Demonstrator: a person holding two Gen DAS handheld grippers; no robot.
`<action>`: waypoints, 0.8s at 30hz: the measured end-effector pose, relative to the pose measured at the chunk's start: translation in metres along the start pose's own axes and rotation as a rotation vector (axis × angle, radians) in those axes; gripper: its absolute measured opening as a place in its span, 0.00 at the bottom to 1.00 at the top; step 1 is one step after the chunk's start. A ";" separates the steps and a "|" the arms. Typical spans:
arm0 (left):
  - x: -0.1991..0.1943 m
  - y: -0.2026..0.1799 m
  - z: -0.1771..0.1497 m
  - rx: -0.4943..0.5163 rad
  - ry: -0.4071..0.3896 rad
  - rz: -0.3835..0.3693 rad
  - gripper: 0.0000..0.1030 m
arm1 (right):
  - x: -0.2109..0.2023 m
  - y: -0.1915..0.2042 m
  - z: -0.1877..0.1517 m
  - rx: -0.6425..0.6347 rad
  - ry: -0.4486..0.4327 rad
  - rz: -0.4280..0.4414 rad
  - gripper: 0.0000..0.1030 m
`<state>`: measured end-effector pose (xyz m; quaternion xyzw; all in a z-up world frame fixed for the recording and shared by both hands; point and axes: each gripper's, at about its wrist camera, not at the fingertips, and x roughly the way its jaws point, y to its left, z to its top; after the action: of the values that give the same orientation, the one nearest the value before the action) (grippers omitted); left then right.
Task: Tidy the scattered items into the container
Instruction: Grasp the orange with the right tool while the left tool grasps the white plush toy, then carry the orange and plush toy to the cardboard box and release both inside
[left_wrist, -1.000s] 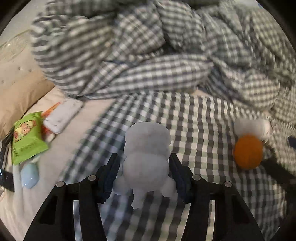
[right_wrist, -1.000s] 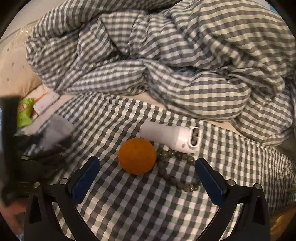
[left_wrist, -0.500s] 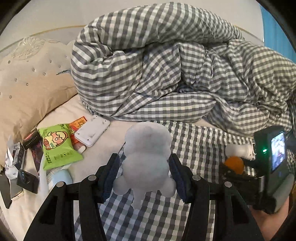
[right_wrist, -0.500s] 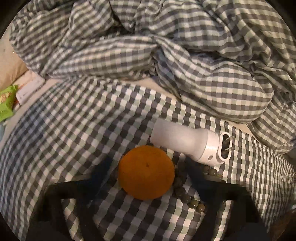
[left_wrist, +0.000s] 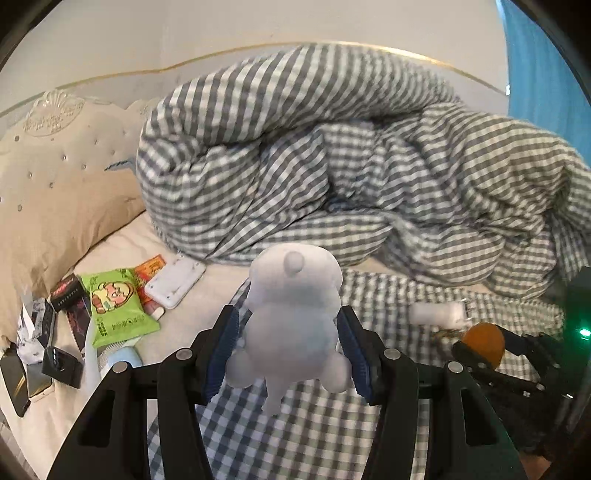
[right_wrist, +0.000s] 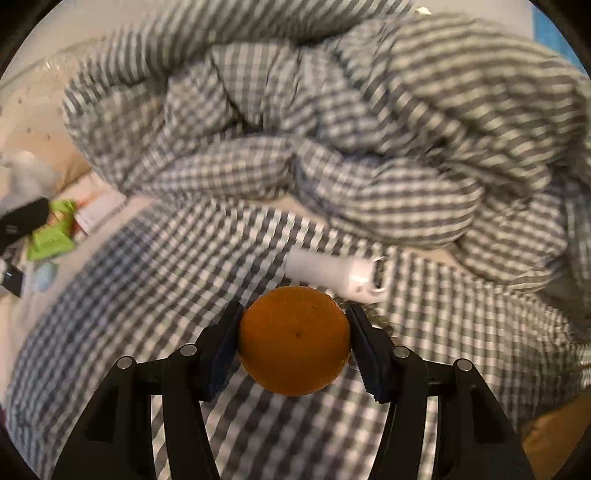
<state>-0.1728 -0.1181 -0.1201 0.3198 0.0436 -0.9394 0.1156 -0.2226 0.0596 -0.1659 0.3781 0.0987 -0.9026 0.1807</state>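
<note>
My left gripper (left_wrist: 291, 350) is shut on a pale grey plush toy (left_wrist: 291, 317) and holds it above the checked bedsheet (left_wrist: 332, 435). My right gripper (right_wrist: 293, 343) is shut on an orange (right_wrist: 293, 341) just above the sheet; it also shows in the left wrist view (left_wrist: 484, 341) at the far right. A white cylindrical device (right_wrist: 332, 271) and a bead bracelet (right_wrist: 376, 319) lie just behind the orange. No container is in view.
A rumpled checked duvet (left_wrist: 351, 166) fills the back of the bed. At the left lie a green snack packet (left_wrist: 114, 306), a white flat device (left_wrist: 175, 282), phones (left_wrist: 22, 376) and small boxes, beside a beige headboard cushion (left_wrist: 55, 184).
My right gripper has moved down onto the orange and shut on it. My left gripper has lifted and pulled back with the plush toy, showing more of the bed.
</note>
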 end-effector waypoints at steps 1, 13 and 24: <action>-0.007 -0.005 0.003 0.001 -0.009 -0.009 0.55 | -0.014 -0.005 0.001 0.007 -0.024 0.008 0.55; -0.118 -0.110 0.021 0.061 -0.121 -0.209 0.55 | -0.219 -0.116 -0.016 0.070 -0.245 -0.119 0.55; -0.182 -0.230 0.004 0.178 -0.150 -0.396 0.55 | -0.310 -0.206 -0.088 0.191 -0.256 -0.310 0.55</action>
<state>-0.0909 0.1386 -0.0040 0.2433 0.0139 -0.9650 -0.0965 -0.0475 0.3539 0.0037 0.2559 0.0457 -0.9655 0.0143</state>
